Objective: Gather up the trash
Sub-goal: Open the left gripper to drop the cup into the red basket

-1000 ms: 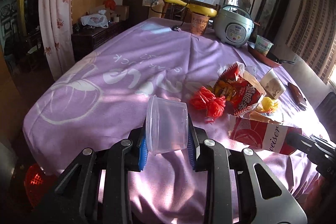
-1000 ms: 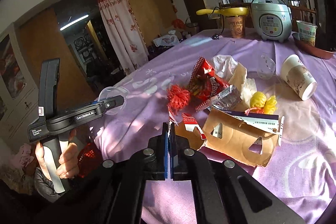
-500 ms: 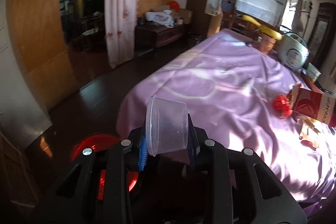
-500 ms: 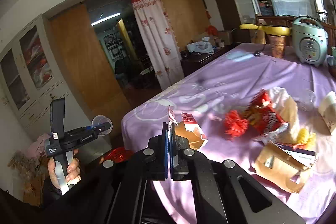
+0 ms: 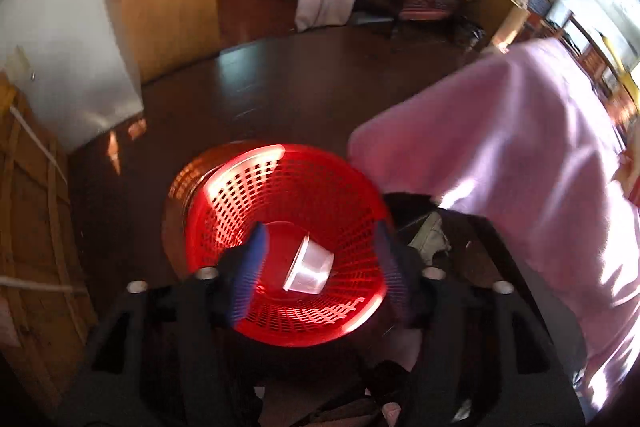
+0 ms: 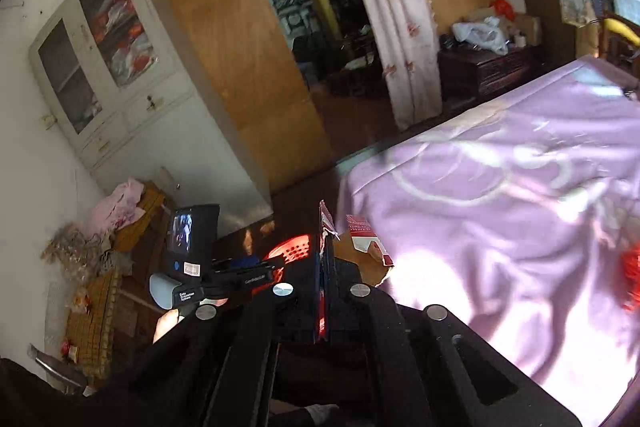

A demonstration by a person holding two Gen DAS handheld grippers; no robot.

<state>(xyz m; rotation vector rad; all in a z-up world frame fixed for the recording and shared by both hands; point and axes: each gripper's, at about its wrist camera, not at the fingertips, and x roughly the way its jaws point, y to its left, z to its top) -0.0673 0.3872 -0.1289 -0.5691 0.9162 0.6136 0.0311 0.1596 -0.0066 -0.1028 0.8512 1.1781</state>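
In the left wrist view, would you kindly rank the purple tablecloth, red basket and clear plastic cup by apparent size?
1. Purple tablecloth
2. Red basket
3. Clear plastic cup, lying inside the basket

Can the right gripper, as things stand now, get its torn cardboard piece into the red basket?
Probably yes. The right gripper, shut on the cardboard piece, points toward the red basket. The left gripper hangs over it and may crowd the way.

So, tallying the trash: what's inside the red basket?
A clear plastic cup lies in the basket, near the bottom. The left gripper's fingers cover part of the basket's floor, so anything else there stays hidden.
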